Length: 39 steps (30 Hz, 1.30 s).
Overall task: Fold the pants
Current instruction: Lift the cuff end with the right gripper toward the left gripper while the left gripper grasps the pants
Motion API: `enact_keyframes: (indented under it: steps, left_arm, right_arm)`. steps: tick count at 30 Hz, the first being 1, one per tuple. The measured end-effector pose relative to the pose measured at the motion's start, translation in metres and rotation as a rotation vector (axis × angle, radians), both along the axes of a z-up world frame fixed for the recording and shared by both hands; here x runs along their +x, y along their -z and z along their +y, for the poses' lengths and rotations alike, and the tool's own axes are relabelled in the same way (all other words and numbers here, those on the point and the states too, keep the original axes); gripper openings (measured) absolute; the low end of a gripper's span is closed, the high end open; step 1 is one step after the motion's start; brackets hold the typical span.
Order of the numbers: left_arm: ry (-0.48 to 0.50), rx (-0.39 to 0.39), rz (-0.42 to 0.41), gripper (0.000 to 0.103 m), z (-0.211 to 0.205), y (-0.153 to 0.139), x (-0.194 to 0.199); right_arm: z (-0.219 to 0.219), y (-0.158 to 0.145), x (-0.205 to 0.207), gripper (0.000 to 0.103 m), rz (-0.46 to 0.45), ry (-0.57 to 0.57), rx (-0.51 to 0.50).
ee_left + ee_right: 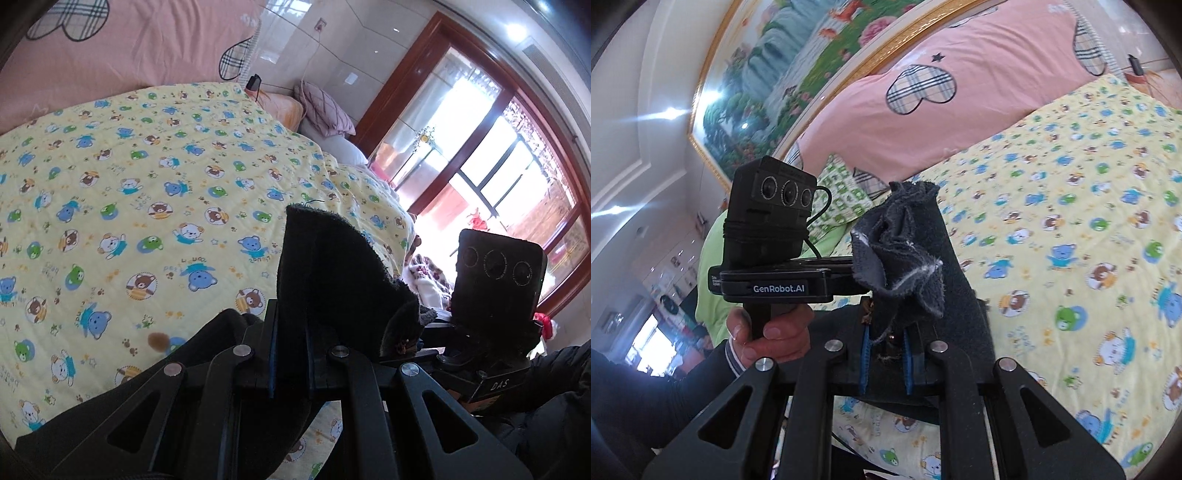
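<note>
The pants are dark fleecy fabric. In the left wrist view my left gripper [290,363] is shut on a thick fold of the pants [332,269], which stands up above the fingers over the bed. In the right wrist view my right gripper [886,363] is shut on a bunched grey-black edge of the pants [905,251], held above the bed. The right gripper's body [495,280] shows just right of the left one, and the left gripper's body [768,229] shows left of the right one. The rest of the pants hangs out of view.
A yellow quilt with cartoon bears [147,206] covers the bed. A pink duvet with plaid hearts [942,92] lies at its far side. Pillows [325,107] lie by the wall. A window with a red wooden frame [498,166] is to the right.
</note>
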<state>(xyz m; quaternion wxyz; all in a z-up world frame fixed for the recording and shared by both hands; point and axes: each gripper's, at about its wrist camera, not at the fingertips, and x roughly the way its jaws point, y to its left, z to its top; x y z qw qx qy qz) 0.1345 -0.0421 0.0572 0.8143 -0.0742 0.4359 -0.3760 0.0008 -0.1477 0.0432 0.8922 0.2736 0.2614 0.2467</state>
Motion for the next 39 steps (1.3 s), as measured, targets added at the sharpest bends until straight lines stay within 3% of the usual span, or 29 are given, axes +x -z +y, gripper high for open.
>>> enact_keyframes:
  steps: [9,24,26,31,35,39]
  left_arm:
    - [-0.107,-0.032,0.055,0.01,0.043,0.028,-0.017]
    - [-0.236,-0.07,0.141,0.011,0.089,0.064,-0.033]
    - [-0.271,-0.046,0.152,0.011,0.096,0.068,-0.039]
    - [-0.362,-0.003,0.139,0.012,0.114,0.066,-0.065]
    - [-0.462,-0.009,0.142,0.016,0.139,0.061,-0.086]
    - [-0.557,-0.049,0.13,0.031,0.167,0.055,-0.11]
  right_arm:
    - [0.03,0.019,0.028,0.015,0.056,-0.129,-0.013]
    - [0.059,0.046,0.051,0.019,0.161,-0.212,-0.047]
    - [0.065,0.05,0.054,0.023,0.177,-0.228,-0.06]
    - [0.085,0.048,0.051,0.058,0.158,-0.277,-0.108]
    - [0.096,0.047,0.049,0.064,0.147,-0.292,-0.142]
    - [0.103,0.046,0.05,0.064,0.163,-0.325,-0.127]
